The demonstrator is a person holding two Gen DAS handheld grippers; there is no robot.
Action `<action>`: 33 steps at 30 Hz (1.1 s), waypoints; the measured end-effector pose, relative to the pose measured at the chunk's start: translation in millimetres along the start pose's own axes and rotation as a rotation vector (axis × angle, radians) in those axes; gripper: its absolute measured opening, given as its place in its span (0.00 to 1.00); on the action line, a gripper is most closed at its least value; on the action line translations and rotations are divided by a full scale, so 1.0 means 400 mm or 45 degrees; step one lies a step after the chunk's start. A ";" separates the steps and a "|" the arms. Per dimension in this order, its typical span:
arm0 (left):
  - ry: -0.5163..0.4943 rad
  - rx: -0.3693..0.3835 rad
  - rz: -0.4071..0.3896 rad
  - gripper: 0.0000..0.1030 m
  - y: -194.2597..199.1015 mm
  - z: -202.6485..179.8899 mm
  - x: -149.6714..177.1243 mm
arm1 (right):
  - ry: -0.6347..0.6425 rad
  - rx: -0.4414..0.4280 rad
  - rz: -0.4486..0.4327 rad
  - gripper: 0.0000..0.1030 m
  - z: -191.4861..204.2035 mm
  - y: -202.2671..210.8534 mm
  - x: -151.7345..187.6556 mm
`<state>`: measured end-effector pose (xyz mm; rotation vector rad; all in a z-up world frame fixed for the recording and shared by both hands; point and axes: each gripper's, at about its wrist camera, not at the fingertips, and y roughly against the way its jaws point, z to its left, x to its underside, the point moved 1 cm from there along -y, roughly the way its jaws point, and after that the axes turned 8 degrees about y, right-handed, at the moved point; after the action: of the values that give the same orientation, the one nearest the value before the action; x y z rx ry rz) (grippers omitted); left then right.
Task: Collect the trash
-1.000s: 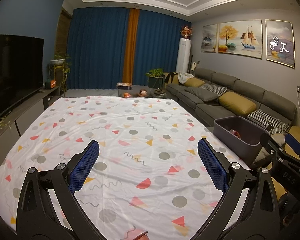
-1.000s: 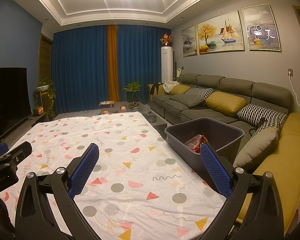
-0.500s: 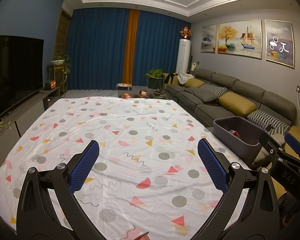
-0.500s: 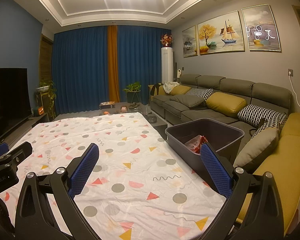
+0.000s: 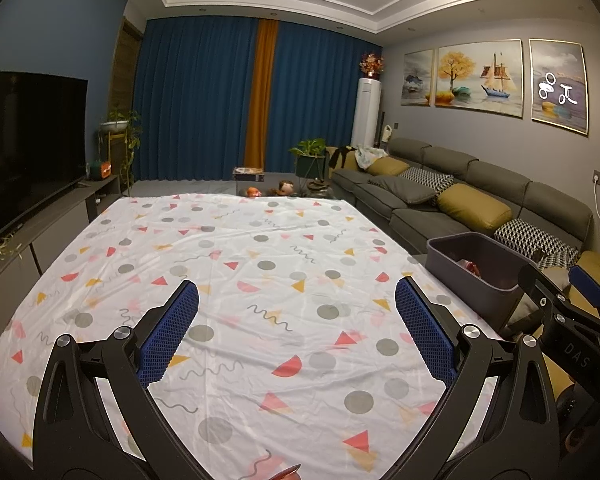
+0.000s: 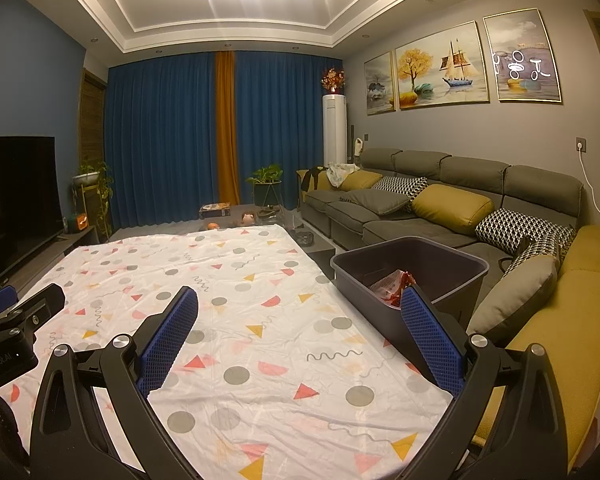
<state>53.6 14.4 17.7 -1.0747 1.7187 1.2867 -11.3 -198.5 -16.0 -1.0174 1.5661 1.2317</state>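
Observation:
A dark grey bin stands at the table's right edge with a red crumpled wrapper inside; it also shows in the left wrist view, with the wrapper just visible. My left gripper is open and empty above the patterned tablecloth. My right gripper is open and empty, its right finger in front of the bin's near wall. The right gripper's body shows at the right of the left wrist view; the left gripper's body shows at the left of the right wrist view.
A grey sofa with yellow and patterned cushions runs along the right, close behind the bin. A TV on a low cabinet stands at the left. Plants, small objects and blue curtains lie beyond the table's far edge.

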 end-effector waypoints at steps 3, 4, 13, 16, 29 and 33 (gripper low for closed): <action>-0.002 -0.001 -0.001 0.94 0.000 0.000 0.001 | 0.000 0.000 0.000 0.95 0.000 0.000 0.000; -0.002 -0.001 -0.001 0.94 0.000 0.000 0.000 | 0.000 0.000 0.001 0.95 0.000 0.000 0.000; -0.003 0.002 -0.008 0.94 0.005 -0.001 -0.003 | -0.001 0.000 0.000 0.95 -0.001 0.000 0.001; -0.008 0.006 -0.011 0.94 0.008 -0.001 -0.004 | -0.001 0.000 0.000 0.95 -0.001 0.000 0.001; -0.057 0.022 -0.018 0.85 0.010 -0.020 0.008 | -0.014 -0.007 0.008 0.95 0.003 0.007 0.004; -0.067 0.027 -0.013 0.85 0.009 -0.025 0.010 | -0.020 -0.008 0.009 0.95 -0.002 0.007 0.003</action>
<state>48.1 4.5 17.8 -1.0269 1.6821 1.2769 -14.4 -198.8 -16.3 -1.0050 1.5559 1.2475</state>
